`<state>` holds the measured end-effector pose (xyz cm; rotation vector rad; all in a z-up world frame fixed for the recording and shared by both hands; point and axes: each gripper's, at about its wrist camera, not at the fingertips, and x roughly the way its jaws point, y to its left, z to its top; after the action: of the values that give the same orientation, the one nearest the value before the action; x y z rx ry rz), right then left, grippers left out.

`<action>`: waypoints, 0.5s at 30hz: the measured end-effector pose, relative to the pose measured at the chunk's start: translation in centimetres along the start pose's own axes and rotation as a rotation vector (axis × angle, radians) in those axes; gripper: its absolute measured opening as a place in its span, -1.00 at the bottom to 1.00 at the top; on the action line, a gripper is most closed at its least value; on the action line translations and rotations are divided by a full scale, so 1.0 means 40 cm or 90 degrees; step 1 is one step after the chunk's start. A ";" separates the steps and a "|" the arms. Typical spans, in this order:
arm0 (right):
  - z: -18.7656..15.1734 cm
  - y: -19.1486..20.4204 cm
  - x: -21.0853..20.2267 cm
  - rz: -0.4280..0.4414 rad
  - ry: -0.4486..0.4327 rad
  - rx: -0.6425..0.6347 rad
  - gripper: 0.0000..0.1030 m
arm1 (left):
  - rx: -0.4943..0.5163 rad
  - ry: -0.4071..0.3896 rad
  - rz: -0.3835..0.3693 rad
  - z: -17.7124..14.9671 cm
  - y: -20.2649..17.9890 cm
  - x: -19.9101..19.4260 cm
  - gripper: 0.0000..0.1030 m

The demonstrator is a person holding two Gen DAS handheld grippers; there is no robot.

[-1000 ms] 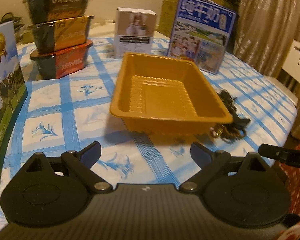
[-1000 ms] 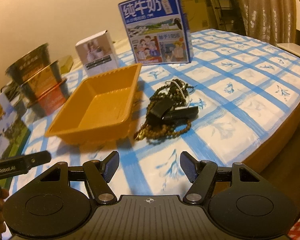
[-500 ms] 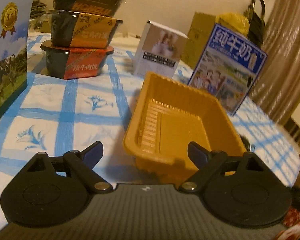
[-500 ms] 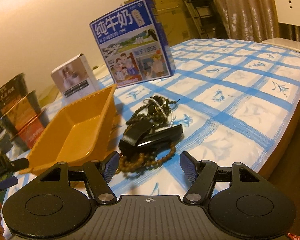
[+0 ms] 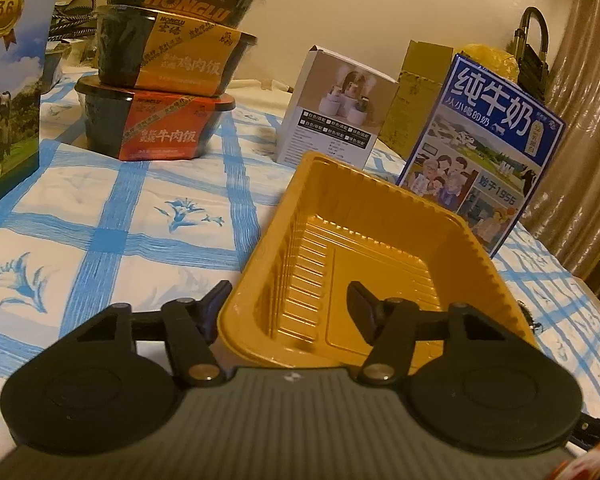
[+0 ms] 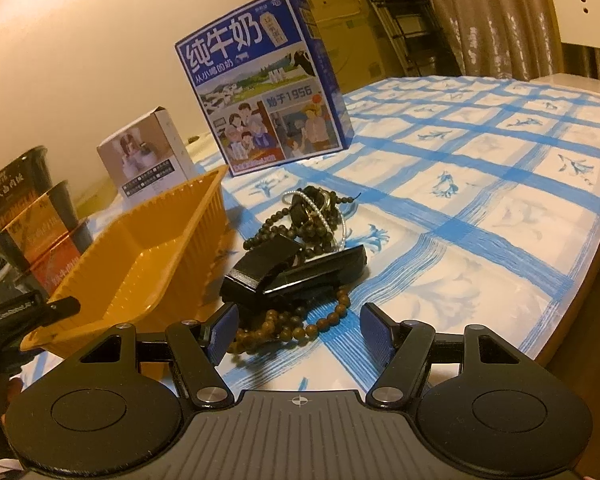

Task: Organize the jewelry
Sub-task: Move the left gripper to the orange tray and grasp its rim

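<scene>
An empty orange plastic tray [image 5: 380,216] sits on the blue-checked tablecloth. My left gripper [image 5: 288,308] is open and straddles the tray's near left corner, one finger outside the rim, one inside. The tray also shows in the right wrist view [image 6: 148,248]. To its right lies a pile of jewelry [image 6: 300,240]: dark bead strands, a brown bead bracelet [image 6: 296,330], a thin pearl chain and black clips. My right gripper [image 6: 296,330] is open, low over the cloth, with the brown beads between its fingers.
A blue milk carton box [image 6: 264,80] and a small white box [image 5: 332,112] stand behind the tray. Stacked instant-meal bowls [image 5: 160,92] stand at the back left, a green box [image 5: 4,80] at the far left. The table edge [image 6: 580,312] curves at the right.
Both grippers moved forward and lower. The left one came up to the tray's near corner and now straddles it. The right one closed in on the jewelry pile.
</scene>
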<state>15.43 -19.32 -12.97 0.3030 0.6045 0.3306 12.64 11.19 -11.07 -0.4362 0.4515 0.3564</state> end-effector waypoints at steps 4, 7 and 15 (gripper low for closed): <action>-0.001 -0.005 0.006 0.002 0.007 0.007 0.31 | -0.004 0.009 0.005 0.000 0.001 0.020 -0.15; -0.002 -0.007 0.008 0.005 0.010 0.010 0.31 | -0.012 0.016 0.006 0.001 0.007 0.025 -0.33; 0.001 -0.008 0.007 0.006 0.010 0.011 0.31 | 0.003 0.051 -0.001 0.029 0.025 0.040 -0.87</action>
<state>15.73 -19.50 -13.21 0.3207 0.6223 0.3371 13.96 12.98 -11.24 -0.4478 0.5299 0.3379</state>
